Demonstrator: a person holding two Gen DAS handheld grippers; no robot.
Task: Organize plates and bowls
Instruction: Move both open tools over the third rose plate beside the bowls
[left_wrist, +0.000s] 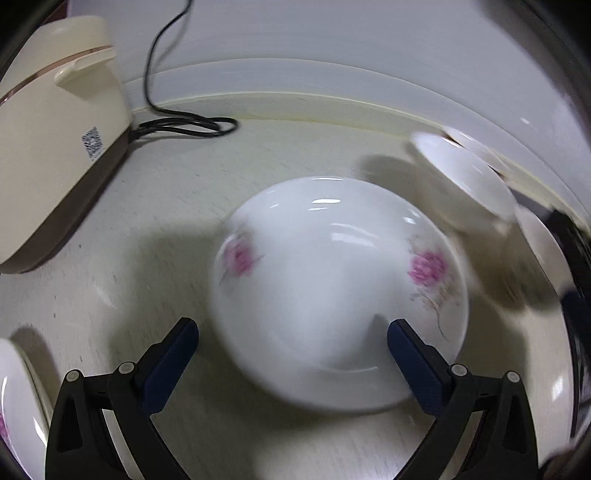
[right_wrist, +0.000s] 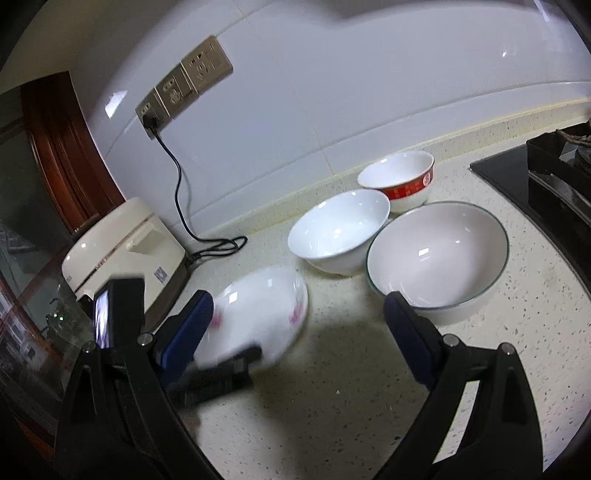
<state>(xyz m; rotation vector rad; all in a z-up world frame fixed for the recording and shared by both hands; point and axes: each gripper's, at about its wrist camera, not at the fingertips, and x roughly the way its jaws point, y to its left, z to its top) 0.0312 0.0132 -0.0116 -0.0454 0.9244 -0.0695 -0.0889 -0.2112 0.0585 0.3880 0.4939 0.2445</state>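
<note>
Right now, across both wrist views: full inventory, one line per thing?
flowered plate: 1, white with pink flowers, counter, between left claw's fingers
plain bowl: 1, white, behind plate
red-band bowl: 1, white and red, near wall
large bowl: 1, white, dark rim, rightmost
rice cooker: 1, cream, left, plugged in
cord: 1, black, to wall sockets
stove: 1, black, far right
left claw: open
right claw: open, empty

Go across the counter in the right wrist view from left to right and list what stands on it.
Cream rice cooker → flowered plate → plain white bowl → green-rimmed bowl → black stove. The red-banded bowl sits behind the two bowls, so its place is left out.
</note>
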